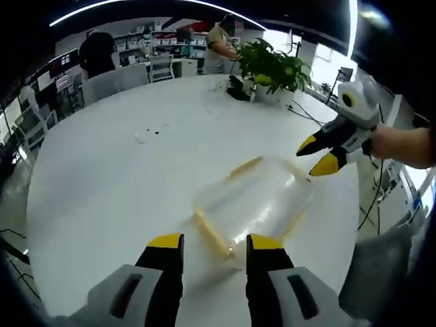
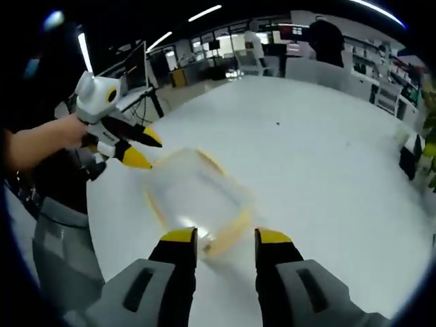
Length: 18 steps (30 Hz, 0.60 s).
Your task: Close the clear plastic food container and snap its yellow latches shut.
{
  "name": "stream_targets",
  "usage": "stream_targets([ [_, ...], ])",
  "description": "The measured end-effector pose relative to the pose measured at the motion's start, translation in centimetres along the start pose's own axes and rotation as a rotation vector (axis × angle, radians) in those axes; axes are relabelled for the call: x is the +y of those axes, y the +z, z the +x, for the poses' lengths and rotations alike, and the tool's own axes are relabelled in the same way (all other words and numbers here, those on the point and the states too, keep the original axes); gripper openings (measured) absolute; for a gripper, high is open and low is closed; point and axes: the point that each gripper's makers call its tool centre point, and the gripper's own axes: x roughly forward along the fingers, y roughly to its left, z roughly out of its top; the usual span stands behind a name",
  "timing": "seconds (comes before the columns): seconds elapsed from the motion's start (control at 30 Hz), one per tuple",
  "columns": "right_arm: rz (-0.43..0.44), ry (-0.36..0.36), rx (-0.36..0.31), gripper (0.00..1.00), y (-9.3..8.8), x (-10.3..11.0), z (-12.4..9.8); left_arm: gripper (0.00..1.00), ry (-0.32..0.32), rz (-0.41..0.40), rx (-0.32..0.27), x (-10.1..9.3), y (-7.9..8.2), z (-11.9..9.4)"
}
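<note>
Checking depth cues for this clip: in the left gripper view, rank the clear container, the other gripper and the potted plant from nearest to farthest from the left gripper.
1. Clear container: just ahead of the left gripper.
2. Right gripper: beyond the container, to the right.
3. Potted plant: far table edge.

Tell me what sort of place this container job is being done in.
Probably an open-plan office or lab workspace. The work surface is a big white round table with a potted plant at its far edge, and beyond it stand stocked shelves, chairs and a few people under strip ceiling lights.
</note>
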Motion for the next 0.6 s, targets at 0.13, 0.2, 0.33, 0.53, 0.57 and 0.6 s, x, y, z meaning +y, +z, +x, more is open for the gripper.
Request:
stream_targets([
  [0.13,0.03,-0.016,-0.012,0.31,-0.4,0.1,0.2,0.26,0.006,-0.041,-0.004,-0.2,-0.3,0.3],
  [0.2,0.056,-0.011,-0.019,0.3,-0.4,0.2,0.4,0.26,-0.006,-0.064,-0.003,-0.5,-0.5,0.6],
  [0.33,0.087,-0.01,-0.021,0.25,-0.7,-0.1,0.9,0.25,-0.008,-0.093,0.0,-0.7,-0.8,0.9],
  [0.53,0.173,0.002,-0.042,0.24,-0.7,0.1,1.3,0.23,-0.014,-0.126,-0.011,-0.9,-0.7,1.1],
  [0.57,0.175,0.005,-0.044,0.24,-0.6,0.2,1.4,0.23,-0.015,-0.13,-0.011,-0.9,-0.7,1.1],
  [0.6,0.177,0.007,-0.045,0.24,-0.6,0.2,1.4,0.23,-0.015,-0.137,-0.011,-0.9,-0.6,1.1],
])
